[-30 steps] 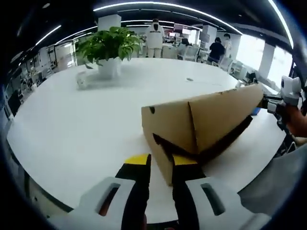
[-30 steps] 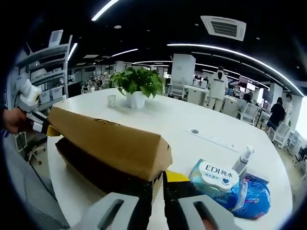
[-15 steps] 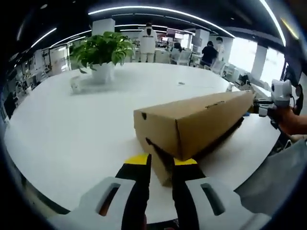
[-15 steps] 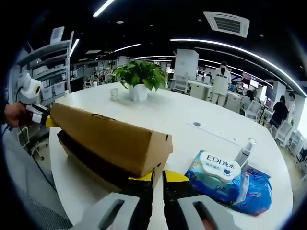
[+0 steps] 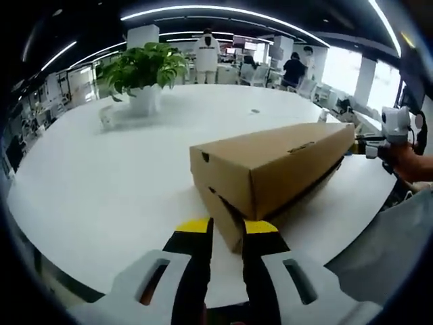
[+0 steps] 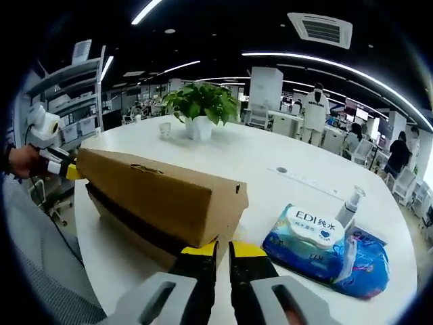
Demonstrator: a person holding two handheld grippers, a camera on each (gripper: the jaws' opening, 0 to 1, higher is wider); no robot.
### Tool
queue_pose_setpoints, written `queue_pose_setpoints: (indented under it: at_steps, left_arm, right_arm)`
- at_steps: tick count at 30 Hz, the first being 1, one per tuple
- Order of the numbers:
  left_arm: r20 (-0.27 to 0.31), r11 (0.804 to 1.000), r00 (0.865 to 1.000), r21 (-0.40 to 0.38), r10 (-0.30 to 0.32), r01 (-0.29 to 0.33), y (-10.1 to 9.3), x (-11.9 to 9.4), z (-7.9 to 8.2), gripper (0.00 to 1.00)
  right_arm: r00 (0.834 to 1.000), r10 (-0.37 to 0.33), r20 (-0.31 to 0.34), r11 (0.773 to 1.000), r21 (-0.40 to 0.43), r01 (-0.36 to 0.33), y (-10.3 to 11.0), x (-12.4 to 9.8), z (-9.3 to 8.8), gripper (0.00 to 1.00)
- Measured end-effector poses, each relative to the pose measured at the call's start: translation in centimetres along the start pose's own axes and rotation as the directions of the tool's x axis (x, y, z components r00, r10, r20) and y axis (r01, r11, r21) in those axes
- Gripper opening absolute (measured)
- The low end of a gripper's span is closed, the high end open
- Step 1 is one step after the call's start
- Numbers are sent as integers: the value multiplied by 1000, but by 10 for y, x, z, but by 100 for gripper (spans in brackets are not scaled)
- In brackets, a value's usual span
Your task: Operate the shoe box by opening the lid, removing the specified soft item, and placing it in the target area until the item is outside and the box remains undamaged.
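Shoe box [image 5: 270, 166]: lay on white table [image 5: 101, 183], long axis running between the grippers, lid slightly raised. Left gripper [image 5: 226, 227] and right gripper [image 6: 223, 248] each stood at an opposite short end, jaws nearly closed; grip on cardboard undeterminable. Soft item unseen.

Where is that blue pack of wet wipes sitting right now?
In the right gripper view the pack of wet wipes lies on the white table, right of the shoe box, with a small spray bottle just behind it.
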State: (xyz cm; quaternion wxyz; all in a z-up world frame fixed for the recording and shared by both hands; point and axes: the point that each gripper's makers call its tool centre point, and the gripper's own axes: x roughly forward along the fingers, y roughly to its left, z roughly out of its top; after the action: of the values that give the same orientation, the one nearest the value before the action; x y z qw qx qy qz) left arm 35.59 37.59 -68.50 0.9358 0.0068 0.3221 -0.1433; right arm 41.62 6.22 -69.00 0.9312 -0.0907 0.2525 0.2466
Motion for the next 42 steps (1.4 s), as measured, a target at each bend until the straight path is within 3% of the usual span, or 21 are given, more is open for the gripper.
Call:
queue_pose_setpoints:
  at_steps: [42]
  left_arm:
    - [-91, 999, 996, 46, -19, 23, -10, 3, -31, 15]
  right_arm:
    - [994, 20, -106, 999, 32, -17, 2, 12, -45, 2]
